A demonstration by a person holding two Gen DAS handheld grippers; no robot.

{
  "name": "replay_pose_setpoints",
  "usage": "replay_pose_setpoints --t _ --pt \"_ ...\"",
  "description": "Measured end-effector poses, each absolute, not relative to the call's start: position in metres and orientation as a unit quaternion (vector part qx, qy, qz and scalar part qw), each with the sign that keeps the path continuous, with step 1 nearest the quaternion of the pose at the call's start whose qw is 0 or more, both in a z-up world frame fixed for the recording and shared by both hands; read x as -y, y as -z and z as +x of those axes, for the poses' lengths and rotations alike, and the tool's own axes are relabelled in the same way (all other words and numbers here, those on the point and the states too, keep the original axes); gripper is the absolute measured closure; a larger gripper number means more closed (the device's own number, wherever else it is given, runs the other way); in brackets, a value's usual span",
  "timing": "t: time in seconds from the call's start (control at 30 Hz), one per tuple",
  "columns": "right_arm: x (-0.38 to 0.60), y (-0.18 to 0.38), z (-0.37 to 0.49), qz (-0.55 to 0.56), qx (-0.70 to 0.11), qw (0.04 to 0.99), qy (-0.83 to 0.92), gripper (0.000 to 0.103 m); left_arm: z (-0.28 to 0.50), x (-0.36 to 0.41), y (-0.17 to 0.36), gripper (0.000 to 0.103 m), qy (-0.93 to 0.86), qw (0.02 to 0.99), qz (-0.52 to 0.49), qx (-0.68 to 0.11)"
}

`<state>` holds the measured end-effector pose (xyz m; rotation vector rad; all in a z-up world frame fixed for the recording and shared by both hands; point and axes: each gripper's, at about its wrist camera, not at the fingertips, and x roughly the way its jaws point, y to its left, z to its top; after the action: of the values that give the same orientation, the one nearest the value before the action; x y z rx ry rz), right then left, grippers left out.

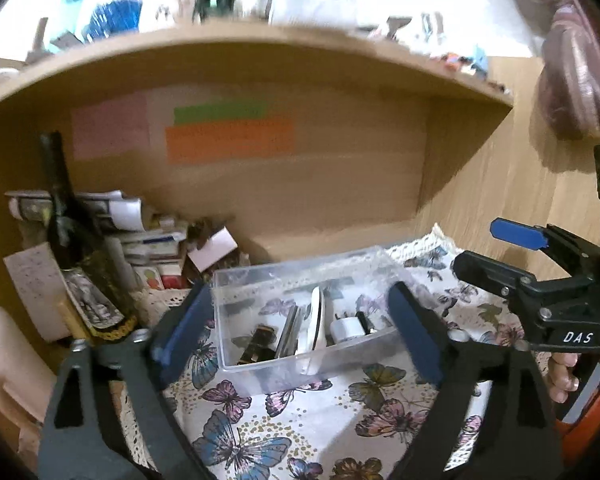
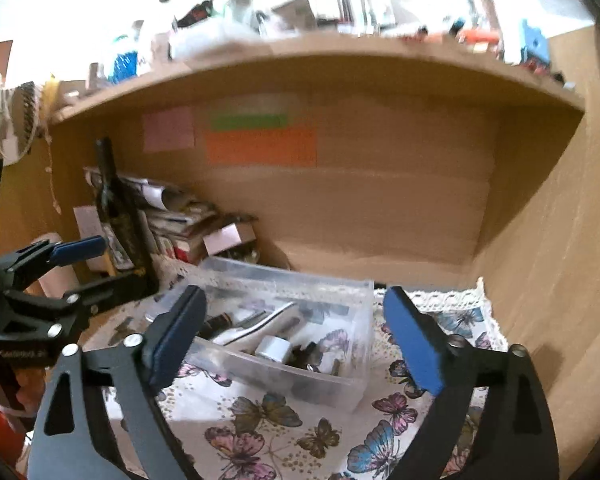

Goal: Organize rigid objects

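A clear plastic box [image 1: 260, 360] stands on a butterfly-print cloth [image 1: 300, 424] inside a wooden cupboard bay. In it lie a white plug adapter [image 1: 346, 328], a white oblong piece [image 1: 314, 320], a silver metal piece [image 1: 288, 330] and a black-and-gold item [image 1: 256, 342]. My left gripper [image 1: 300, 292] is open, with its blue pads either side of the box and clear of its walls. My right gripper [image 2: 294, 296] is open too, above and in front of the same box [image 2: 280, 372], holding nothing. Each gripper shows in the other's view, the right gripper [image 1: 477, 245] and the left gripper [image 2: 120, 262].
A dark bottle [image 1: 72, 248] stands at the left beside a stack of papers and small cartons [image 1: 152, 240]. The cupboard's side wall [image 2: 540, 260] closes the right. A cluttered shelf [image 1: 260, 40] runs overhead. Coloured notes [image 1: 228, 136] stick to the back panel.
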<state>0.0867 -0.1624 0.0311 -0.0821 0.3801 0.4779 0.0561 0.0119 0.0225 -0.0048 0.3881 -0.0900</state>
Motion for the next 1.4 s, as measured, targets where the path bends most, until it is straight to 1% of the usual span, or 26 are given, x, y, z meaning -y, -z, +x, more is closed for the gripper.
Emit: replay_pose_setpoints --t 0.03,0.1,0.2,0.53,1.4 --pt "0.164 -0.033 0.082 -0.039 -0.181 0.955 -0.233 0.003 0.051 -0.012 -0.024 0.004 0.042 0.982 -0.004 -0.187" --pt "0.167 -0.037 0.072 -0.037 -0.166 0.959 -0.226 0.0 0.04 -0.011 -0.028 0.003 0.036 0.984 -0.007 -0.176" --pt "0.168 -0.04 0.061 -0.035 -0.155 0.96 -0.229 0.0 0.025 -0.012 -0.032 0.0 0.032 0.986 -0.016 -0.16" --pt "0.172 -0.042 0.037 -0.033 -0.138 0.962 -0.234 0.0 0.007 -0.009 -0.035 0.0 0.027 0.989 -0.02 -0.147" --pt "0.172 -0.041 0.039 -0.028 -0.141 0.962 -0.232 0.0 0.008 -0.011 -0.032 0.0 0.027 0.987 -0.036 -0.154"
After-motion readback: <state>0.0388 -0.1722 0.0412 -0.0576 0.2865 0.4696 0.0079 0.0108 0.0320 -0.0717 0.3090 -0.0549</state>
